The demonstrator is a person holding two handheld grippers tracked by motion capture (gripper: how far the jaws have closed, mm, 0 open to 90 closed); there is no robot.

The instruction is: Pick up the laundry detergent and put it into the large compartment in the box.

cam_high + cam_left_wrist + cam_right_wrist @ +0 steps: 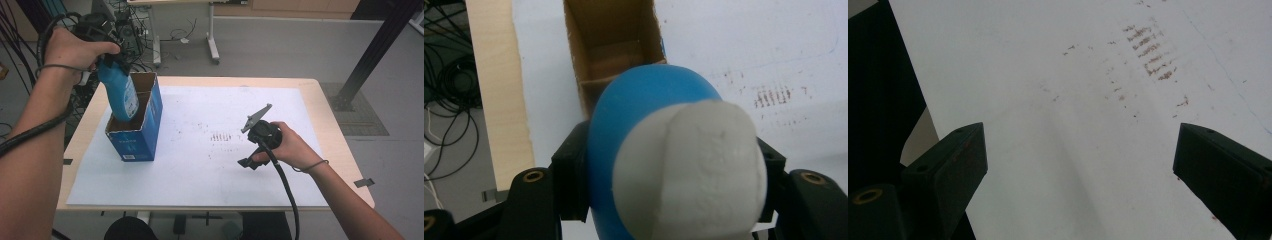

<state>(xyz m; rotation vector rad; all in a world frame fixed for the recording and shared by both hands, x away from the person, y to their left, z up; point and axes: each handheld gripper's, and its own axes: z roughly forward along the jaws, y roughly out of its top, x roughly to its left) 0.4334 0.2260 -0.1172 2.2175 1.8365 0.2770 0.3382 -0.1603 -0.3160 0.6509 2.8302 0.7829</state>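
Over the box, left tongs clench a blue bottle; right tongs gape, well apart.

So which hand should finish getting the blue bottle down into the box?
Left. The left gripper is already shut on the blue bottle, whose base sits inside the open blue cardboard box. The right gripper is open over the white sheet, well away from the box.
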